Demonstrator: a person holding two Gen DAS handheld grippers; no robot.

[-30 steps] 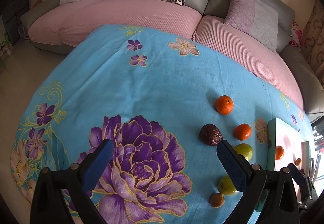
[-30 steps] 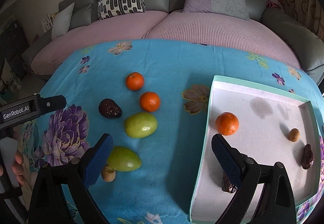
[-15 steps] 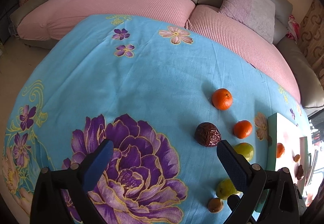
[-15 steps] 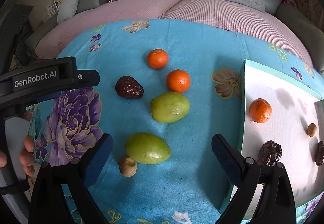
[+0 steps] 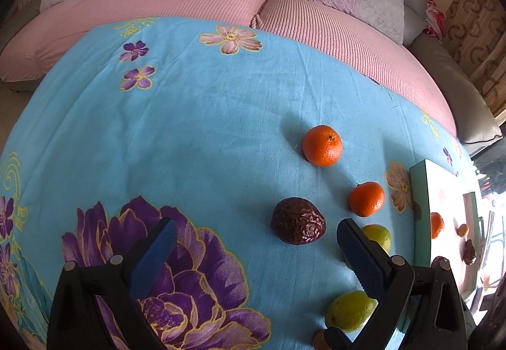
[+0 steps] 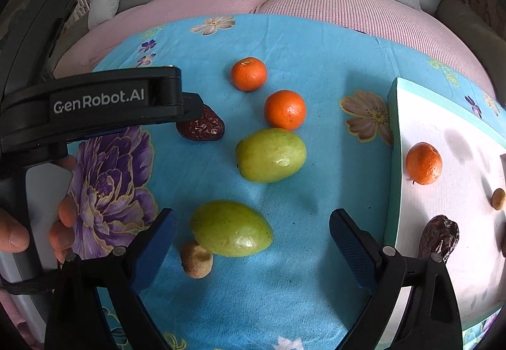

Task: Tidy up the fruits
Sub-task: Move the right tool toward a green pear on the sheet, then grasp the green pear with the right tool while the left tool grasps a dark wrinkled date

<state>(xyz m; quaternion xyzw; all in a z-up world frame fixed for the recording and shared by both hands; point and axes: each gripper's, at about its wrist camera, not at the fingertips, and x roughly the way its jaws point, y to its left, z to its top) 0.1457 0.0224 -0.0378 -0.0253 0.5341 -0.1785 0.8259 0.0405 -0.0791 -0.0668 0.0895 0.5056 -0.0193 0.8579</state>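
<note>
Just ahead of right claw (gaping): green fruit.

Bright soft daylight, short shadows left of each orange, sharp centre, fisheye bending, dark vignetted corners

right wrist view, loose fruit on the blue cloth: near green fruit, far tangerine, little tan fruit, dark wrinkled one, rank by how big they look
1. near green fruit, largest, though closest to the camera
2. far tangerine
3. little tan fruit, smallest

The dark wrinkled fruit is partly hidden by the left gripper, so unranked.
</note>
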